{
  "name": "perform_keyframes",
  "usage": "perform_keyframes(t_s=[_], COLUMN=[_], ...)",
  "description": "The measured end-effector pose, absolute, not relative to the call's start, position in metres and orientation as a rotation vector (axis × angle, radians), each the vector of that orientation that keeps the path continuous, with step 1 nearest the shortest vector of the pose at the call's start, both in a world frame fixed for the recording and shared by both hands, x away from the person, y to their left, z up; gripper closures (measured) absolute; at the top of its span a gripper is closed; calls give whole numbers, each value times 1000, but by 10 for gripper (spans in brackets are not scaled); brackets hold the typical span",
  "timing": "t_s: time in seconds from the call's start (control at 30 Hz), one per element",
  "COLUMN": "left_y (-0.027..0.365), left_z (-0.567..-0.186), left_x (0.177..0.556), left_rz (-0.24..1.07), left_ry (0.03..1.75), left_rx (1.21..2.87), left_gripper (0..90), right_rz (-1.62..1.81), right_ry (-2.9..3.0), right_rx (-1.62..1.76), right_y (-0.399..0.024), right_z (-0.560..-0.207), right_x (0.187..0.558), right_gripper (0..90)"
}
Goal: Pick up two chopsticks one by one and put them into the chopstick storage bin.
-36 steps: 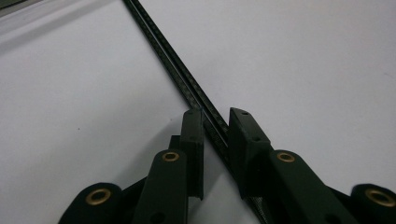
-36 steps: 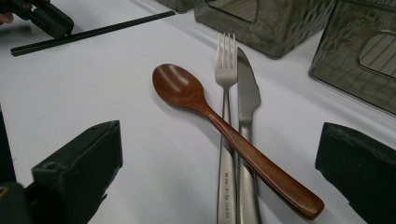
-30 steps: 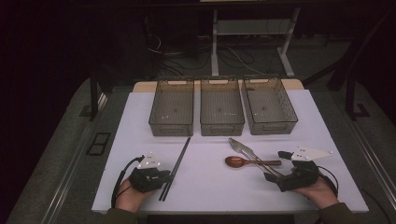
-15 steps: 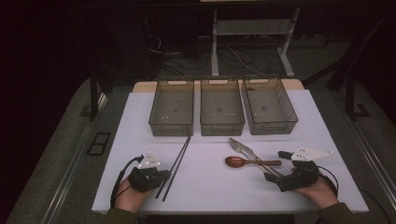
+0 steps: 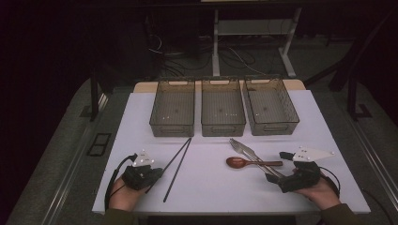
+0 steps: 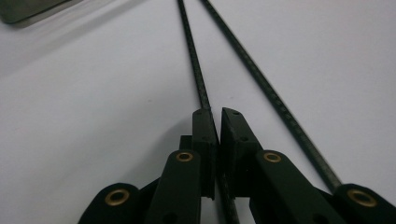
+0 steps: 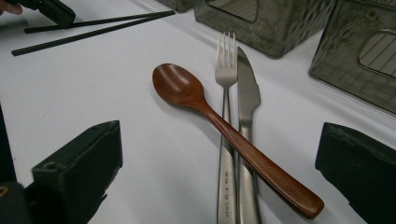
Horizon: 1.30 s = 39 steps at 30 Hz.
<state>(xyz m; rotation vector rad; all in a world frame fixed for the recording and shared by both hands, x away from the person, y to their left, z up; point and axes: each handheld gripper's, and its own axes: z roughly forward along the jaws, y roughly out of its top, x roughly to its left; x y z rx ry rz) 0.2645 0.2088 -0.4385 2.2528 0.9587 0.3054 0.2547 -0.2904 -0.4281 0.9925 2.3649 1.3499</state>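
A: Colour check. Table top (image 5: 141, 122) white, plain. Three bins (image 5: 223, 107) smoky grey-brown, see-through, with a fine ribbed pattern on the walls.

B: Chopsticks (image 5: 177, 163)?

A: Black, both, with a fine row of dots or notches down the length. Left gripper (image 5: 149, 174) black with brass-coloured rivets and a light grey plate on top.

B: Right side?

A: Right gripper (image 5: 277, 180) black with the same light grey plate. Spoon (image 7: 224, 126) reddish-brown wood, glossy. Fork (image 7: 226, 74) and knife (image 7: 246, 93) plain silver metal; small dark lettering on the fork handle, unreadable.

B: Floor?

A: Dark grey.
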Motion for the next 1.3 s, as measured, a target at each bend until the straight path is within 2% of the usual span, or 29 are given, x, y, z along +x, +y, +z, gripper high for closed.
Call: perform_keyframes(t_s=[0.3, 0.47, 0.6, 0.87, 1.3], left_y=[224, 225, 227, 227, 226], left_z=[-439, -441, -441, -444, -437], left_x=[270, 268, 264, 263, 263], left_rz=[313, 287, 283, 297, 293], left_ry=[984, 996, 1002, 1024, 1010], left_rx=[2222, 2191, 2180, 2179, 2148], left_gripper=[837, 788, 787, 834, 849], right_rz=[1349, 1349, 1349, 1349, 1351], right_ry=[2368, 2366, 2366, 2366, 2367], right_rx=[992, 993, 995, 996, 994], right_y=[-290, -291, -291, -291, -291], right_z=[-428, -428, -428, -428, -428], right_x=[255, 255, 254, 254, 255], right_gripper=[2, 2, 2, 2, 2])
